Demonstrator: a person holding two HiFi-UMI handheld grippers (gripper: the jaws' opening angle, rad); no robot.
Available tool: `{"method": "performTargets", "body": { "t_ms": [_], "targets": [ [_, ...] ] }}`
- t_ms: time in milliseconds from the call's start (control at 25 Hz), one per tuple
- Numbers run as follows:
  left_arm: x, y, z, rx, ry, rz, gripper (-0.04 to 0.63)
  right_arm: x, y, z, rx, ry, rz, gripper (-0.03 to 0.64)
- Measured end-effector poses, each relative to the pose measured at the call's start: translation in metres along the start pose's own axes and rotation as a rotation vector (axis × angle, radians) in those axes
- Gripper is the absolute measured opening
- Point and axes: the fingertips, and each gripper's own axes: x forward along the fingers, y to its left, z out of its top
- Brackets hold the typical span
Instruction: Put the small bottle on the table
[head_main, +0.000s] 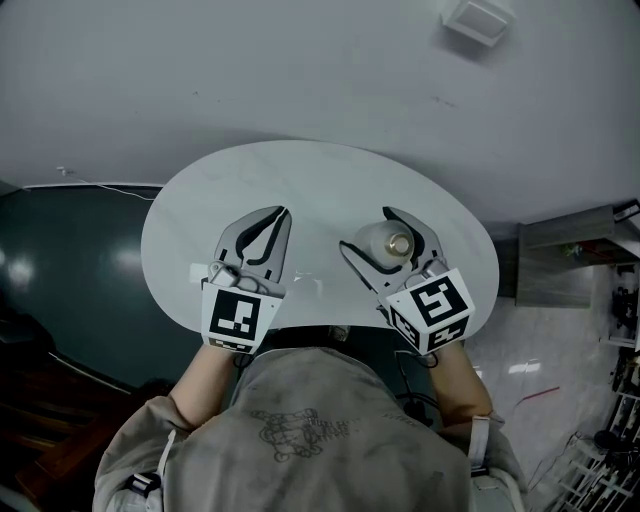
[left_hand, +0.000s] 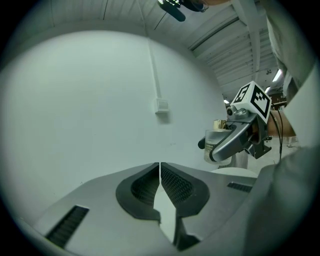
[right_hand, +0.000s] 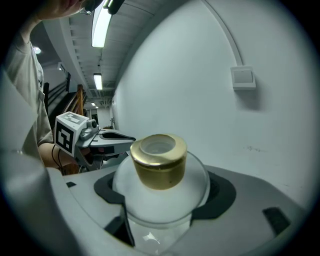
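Grip is the part that looks done: the right gripper (head_main: 368, 232) is pinched on the small bottle (right_hand: 159, 197), its dark pads pressed against either side of the frosted, rounded body, with the gold cap (right_hand: 159, 161) standing upright and free above them. The left gripper (left_hand: 160, 184) has its jaws pressed together on nothing and sits just beside the right one, apart from the bottle and playing no part in the hold. From the head view both grippers are over the near half of the round white table (head_main: 320, 175), the bottle well inside the rim, not out over the dark floor. In the left gripper view the bottle's base appears to sit a little above the pale tabletop, though I cannot tell for certain whether it touches. My reading is that pickup and carry are finished and the placing itself is left: lower the bottle until its base rests flat, then spread the right jaws and draw back without tipping it. The tabletop around the bottle is bare, so nothing seems to crowd the landing spot; beyond the table there is only a plain wall with a small wall box (head_main: 478, 18)
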Motion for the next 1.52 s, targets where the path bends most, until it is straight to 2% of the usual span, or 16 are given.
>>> {"method": "performTargets", "body": {
  "t_ms": [160,360,600,840,1040,1200,1520],
  "targets": [
    [0.025,0.007,-0.008,0.030,0.023,0.006,0.023,0.025,-0.024,0.005,-0.049,0.002,-0.039,0.341],
    [0.052,0.019,-0.016,0.039,0.011,0.006,0.023,0.063,-0.052,0.002,-0.039,0.007,-0.068,0.341],
    [0.081,0.031,-0.027,0.063,0.001,0.004,0.023,0.120,-0.072,-0.020,0.038,0.030,-0.039,0.341],
    [0.111,0.046,-0.055,-0.028,0.011,0.000,0.023,0.176,-0.091,-0.058,0.064,0.067,-0.063,0.341],
    [0.132,0.058,-0.085,-0.025,0.034,0.028,0.023,0.215,-0.106,-0.092,0.124,0.074,-0.085,0.341],
    [0.146,0.062,-0.118,-0.011,0.073,0.011,0.023,0.243,-0.113,-0.111,0.146,0.075,-0.099,0.341],
    [0.169,0.063,-0.169,-0.067,0.100,-0.033,0.022,0.291,-0.134,-0.149,0.149,0.096,-0.148,0.341]
  ]
}}
